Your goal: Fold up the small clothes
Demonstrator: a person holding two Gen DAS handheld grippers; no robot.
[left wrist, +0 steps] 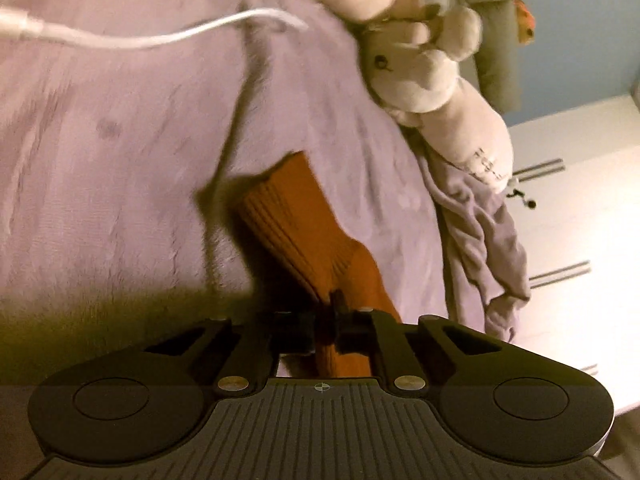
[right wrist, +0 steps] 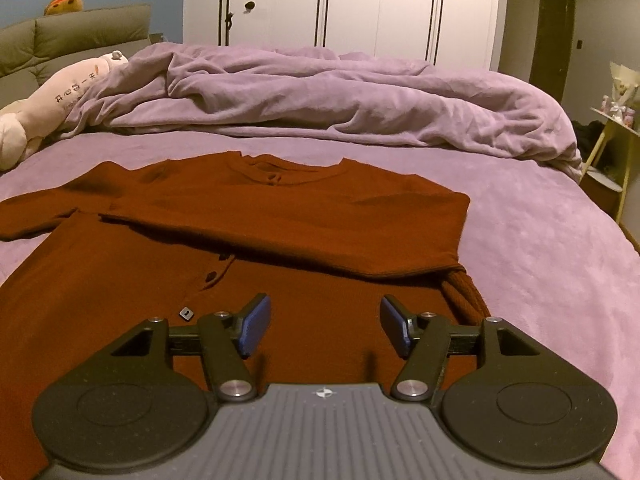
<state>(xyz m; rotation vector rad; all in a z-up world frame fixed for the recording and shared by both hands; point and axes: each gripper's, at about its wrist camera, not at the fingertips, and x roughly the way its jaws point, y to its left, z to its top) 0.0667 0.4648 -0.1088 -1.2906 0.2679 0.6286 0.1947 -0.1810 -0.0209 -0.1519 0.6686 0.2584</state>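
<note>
The left tool (left wrist: 335,312) is clamped on the rust cardigan's ribbed sleeve (left wrist: 296,224) — running toward eleven o'clock — while the right tool (right wrist: 325,330), jaws apart and empty, hovers over the body (right wrist: 280,216) at twelve.

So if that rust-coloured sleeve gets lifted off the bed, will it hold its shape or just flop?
Probably flop. The sleeve, pinched in the left gripper, is soft ribbed knit that already bends along its length. It looks light, since a small pinch holds it. The cardigan would likely drag across the fuzzy purple blanket rather than slide freely.
</note>
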